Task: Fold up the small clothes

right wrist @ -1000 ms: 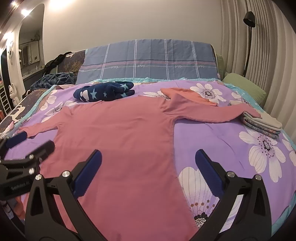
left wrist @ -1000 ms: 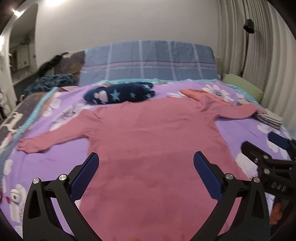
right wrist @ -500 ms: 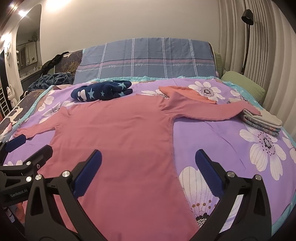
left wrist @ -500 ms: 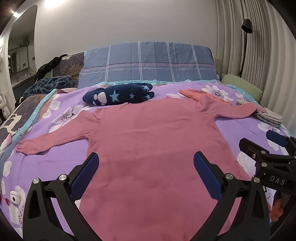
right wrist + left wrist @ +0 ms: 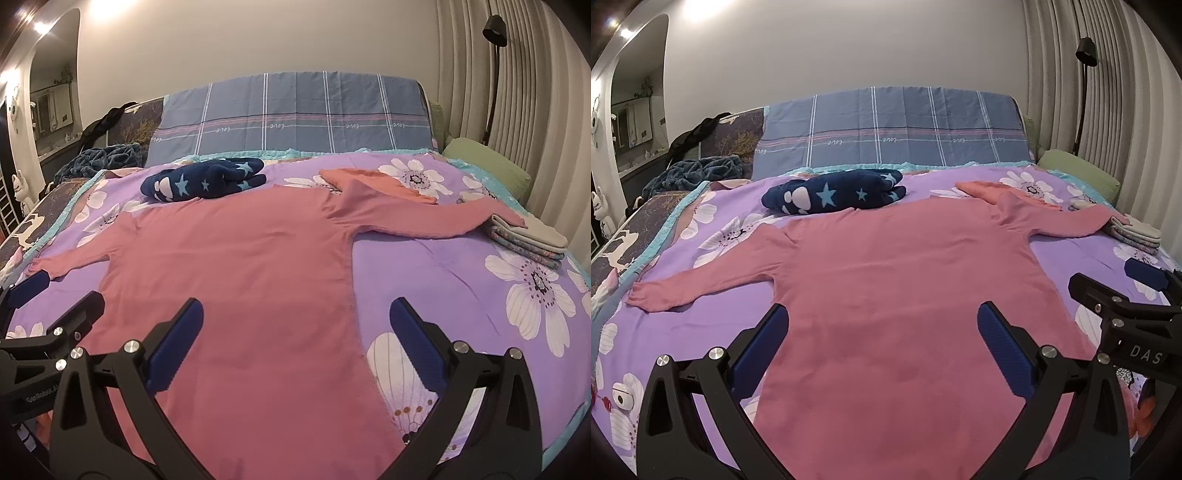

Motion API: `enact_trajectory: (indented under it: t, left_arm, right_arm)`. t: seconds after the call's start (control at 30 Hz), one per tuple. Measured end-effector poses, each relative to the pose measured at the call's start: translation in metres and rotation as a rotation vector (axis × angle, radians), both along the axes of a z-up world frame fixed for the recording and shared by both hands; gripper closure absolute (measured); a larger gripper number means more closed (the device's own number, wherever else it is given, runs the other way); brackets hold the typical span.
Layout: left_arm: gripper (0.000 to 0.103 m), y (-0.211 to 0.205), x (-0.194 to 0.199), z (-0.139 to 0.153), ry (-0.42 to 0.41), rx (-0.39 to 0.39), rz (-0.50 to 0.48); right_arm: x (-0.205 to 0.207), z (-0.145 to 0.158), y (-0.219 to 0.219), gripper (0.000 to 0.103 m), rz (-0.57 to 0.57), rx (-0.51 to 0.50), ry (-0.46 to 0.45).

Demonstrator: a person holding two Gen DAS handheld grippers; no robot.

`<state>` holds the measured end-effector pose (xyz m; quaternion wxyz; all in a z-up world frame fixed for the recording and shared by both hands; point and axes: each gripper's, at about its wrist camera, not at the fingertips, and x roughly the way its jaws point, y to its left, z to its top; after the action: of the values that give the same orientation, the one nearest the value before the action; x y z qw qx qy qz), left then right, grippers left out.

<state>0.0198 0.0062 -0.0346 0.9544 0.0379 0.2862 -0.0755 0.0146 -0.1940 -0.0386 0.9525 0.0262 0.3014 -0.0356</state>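
Pink long-sleeved top (image 5: 905, 295) lies flat on the bed's purple flowered cover (image 5: 443, 266), spread open, unfolded; hem end toward me, neck end away toward the plaid pillow (image 5: 894, 129); so its long axis runs straight ahead from my tongs, sleeves stretched out crosswise to left and right.

My left tongs (image 5: 882, 350) hang over the lower middle of the body, jaws wide apart, holding nothing; my right tongs (image 5: 295, 339) also wide apart and empty, straddling the top's right side seam, one pad over pink cloth, the other over bare cover.

Left sleeve (image 5: 701, 277) ends out near the bed's left edge, nearer my left tongs; right sleeve (image 5: 424, 218) reaches out so its cuff lies on the folded stack (image 5: 528, 236) at the right, nearer my right tongs.

Dark blue star-print bundle (image 5: 834, 194) sits at the far end, touching or just beside the neckline, can't tell which; an orange-pink piece (image 5: 376, 184) lies behind the right shoulder.

My guess: nothing folded yet; each tongs takes its own side.
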Motion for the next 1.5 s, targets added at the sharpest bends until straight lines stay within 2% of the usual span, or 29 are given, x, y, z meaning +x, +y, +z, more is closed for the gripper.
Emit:
enact_trajectory:
  t: [0.2, 0.33, 0.63, 1.0, 1.23, 1.5]
  left_arm:
    - [0.001, 0.003, 0.004, -0.004, 0.020, -0.014, 0.000]
    - [0.001, 0.006, 0.007, -0.007, 0.029, -0.022, 0.007]
    - [0.001, 0.014, 0.013, -0.013, 0.043, -0.028, 0.012]
    - [0.001, 0.021, 0.015, -0.014, 0.031, -0.011, 0.050]
    - [0.001, 0.024, 0.014, -0.013, 0.025, -0.005, 0.061]
    - [0.001, 0.024, 0.012, -0.013, 0.018, -0.007, 0.053]
  right_arm:
    - [0.000, -0.002, 0.007, 0.002, -0.019, -0.052, -0.056]
    - [0.006, -0.006, 0.013, 0.002, 0.044, -0.042, -0.022]
    - [0.014, -0.009, 0.015, 0.002, 0.042, -0.028, 0.007]
    - [0.018, -0.014, 0.018, 0.002, -0.048, -0.156, 0.010]
    - [0.017, -0.015, 0.016, 0.002, -0.004, -0.079, 0.007]
    - [0.017, -0.012, 0.016, 0.002, -0.016, -0.080, 0.000]
